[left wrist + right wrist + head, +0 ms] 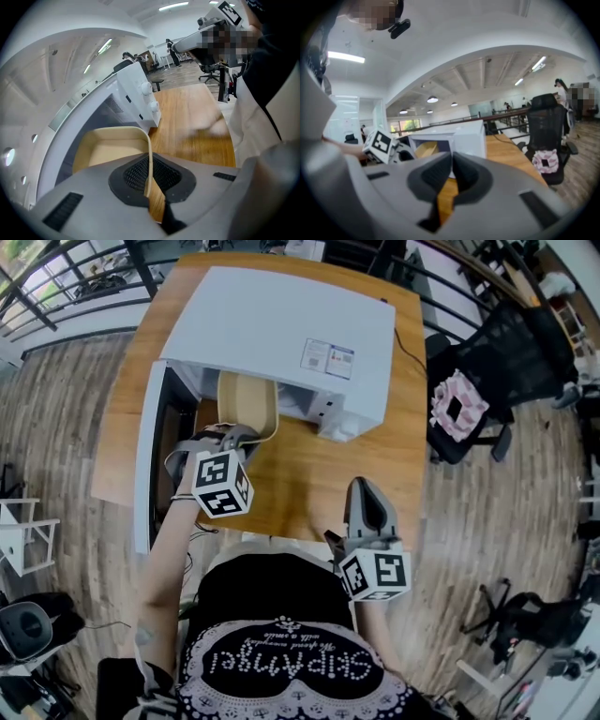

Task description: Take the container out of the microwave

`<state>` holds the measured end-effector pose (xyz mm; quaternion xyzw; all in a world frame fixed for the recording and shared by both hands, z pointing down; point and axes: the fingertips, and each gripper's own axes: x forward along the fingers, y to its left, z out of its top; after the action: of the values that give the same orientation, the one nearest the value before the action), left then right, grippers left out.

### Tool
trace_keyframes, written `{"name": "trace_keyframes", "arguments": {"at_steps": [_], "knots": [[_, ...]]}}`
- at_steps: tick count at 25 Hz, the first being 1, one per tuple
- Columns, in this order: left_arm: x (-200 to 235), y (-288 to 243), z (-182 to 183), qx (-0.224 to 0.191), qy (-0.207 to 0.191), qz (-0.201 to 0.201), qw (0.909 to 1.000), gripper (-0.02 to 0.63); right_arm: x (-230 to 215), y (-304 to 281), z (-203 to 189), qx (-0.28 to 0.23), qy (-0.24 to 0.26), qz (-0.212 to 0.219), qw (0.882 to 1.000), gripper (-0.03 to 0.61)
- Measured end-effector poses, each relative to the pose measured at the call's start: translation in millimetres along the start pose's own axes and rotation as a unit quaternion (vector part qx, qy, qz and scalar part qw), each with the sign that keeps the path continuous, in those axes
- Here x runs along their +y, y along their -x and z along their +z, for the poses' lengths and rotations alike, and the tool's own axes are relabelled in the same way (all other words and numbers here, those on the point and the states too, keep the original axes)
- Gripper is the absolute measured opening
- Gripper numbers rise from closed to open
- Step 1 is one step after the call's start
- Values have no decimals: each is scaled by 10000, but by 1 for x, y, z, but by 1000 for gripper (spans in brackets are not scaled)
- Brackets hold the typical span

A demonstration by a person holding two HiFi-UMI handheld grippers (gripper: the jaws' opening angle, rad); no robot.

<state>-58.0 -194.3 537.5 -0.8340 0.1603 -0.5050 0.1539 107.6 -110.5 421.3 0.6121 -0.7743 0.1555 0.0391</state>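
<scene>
Pinching container (110, 150) rim: left claw (149, 187) | container partly out of microwave (281, 334) mouth, over bench (319, 484) | right claw (451, 173) pressed together, empty | best drawn straight out, level, clear of door (148, 465)

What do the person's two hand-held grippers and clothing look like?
The left hand-held gripper and right hand-held gripper are grey moulded bodies with dark ribbed pads, each bearing a white cube of black square markers. The person wears a black top with white print.
</scene>
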Motion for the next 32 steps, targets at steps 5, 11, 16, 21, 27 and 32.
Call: {"name": "trace_keyframes", "arguments": {"at_steps": [5, 11, 16, 21, 27, 32], "knots": [[-7, 5, 0, 19, 23, 20, 10000, 32, -5, 6, 1, -25, 37, -3, 10000, 34], [-17, 18, 6, -3, 31, -1, 10000, 32, -11, 20, 2, 56, 171, 24, 9998, 34], [-26, 29, 10, -11, 110, 40, 9999, 32, -23, 29, 3, 62, 251, 27, 9997, 34], [-41, 45, 17, -19, 55, 48, 10000, 32, -29, 36, 6, 33, 369, 106, 9993, 34], [-54, 57, 26, -50, -22, -11, 10000, 32, -37, 40, 5, 81, 460, 196, 9987, 34], [-68, 67, 33, -111, -71, -137, 9998, 32, -41, 40, 6, 83, 509, 271, 9983, 34]]}}
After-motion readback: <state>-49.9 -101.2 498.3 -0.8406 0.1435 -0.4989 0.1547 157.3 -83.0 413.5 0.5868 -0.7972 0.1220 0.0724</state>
